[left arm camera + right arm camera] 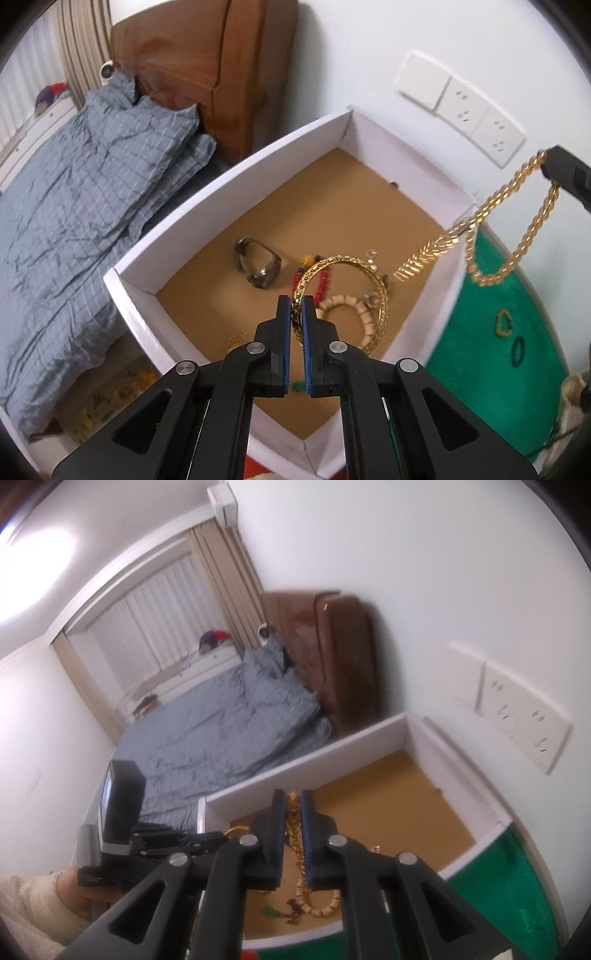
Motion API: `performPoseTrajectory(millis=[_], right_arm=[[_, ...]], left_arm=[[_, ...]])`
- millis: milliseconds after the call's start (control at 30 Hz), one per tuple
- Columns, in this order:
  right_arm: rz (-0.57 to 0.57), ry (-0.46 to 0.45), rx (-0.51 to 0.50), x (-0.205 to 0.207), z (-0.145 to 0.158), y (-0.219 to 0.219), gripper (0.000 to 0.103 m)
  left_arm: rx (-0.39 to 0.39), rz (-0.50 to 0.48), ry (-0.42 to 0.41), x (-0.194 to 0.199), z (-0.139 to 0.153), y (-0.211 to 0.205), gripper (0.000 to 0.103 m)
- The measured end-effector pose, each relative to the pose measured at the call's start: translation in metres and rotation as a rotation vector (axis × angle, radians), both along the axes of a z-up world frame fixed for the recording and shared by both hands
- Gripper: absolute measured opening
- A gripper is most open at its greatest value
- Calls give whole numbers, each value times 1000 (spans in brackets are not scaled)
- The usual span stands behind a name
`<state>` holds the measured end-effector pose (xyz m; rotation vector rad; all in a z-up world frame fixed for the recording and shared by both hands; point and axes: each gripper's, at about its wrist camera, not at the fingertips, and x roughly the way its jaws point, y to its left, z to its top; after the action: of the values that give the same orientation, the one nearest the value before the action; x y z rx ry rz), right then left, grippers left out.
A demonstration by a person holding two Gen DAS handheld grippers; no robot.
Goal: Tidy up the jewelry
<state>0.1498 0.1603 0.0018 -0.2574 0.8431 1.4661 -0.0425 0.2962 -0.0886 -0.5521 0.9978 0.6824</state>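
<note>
Nearest to me, my left fingers (296,317) are clenched flat on the rim of a round gold bangle with an embossed, patterned band (373,291); the thin edge sits between the blue pads so the rigid hoop cannot swing, and it hangs tilted inside the white-walled cardboard box with a brown floor (236,170). I judge that I hold it there to set it down among the pieces already collected. Under and just beside the hoop lie a cream beaded bracelet of small blocky beads (341,304), a strand of red beads (323,284) and, a little apart, a dark polished metal cuff (258,264); a few clear stones beside them are too small to identify. My right fingers (294,805) are likewise closed, pinching a heavy gold twisted-link chain (517,218); in the left view it drapes in a loop from that grip down over the box's right wall, the flat links trailing onto the brown floor. I judge the high pinch lets the limp chain hang free rather than knot. Beyond the wall, a green felt-like surface (491,306) carries two small loops, one yellow-edged, one dark. Farthest off stand the bed with grey checked bedding (74,206), a brown padded headboard (207,55) and white wall sockets (476,118).
</note>
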Motion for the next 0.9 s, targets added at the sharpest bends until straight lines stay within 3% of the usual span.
performPoseTrajectory(millis=[333, 567, 600, 633, 667, 700, 767, 833, 900], right_arm=[[51, -16, -193, -4, -90, 60, 8], [33, -31, -204, -3, -110, 69, 10], [25, -36, -199, -2, -108, 70, 19], [16, -37, -194, -1, -103, 71, 27], [3, -39, -183, 1, -97, 69, 46], [-13, -40, -161, 3, -88, 65, 51], [-26, -53, -123, 2, -69, 56, 51], [-47, -99, -79, 0, -43, 40, 54], [-77, -148, -50, -1, -23, 23, 64]], left_arm=[[-70, 52, 55, 13, -57, 17, 4], [-60, 46, 75, 23, -80, 22, 8], [-52, 49, 80, 23, -81, 22, 11], [-47, 50, 84, 24, -80, 23, 23], [-41, 51, 81, 24, -77, 22, 37], [-34, 54, 75, 23, -73, 22, 42], [3, 53, 48, 20, -56, 16, 61], [41, 39, 29, 20, -40, 9, 70], [78, 16, 10, 22, -24, -2, 74]])
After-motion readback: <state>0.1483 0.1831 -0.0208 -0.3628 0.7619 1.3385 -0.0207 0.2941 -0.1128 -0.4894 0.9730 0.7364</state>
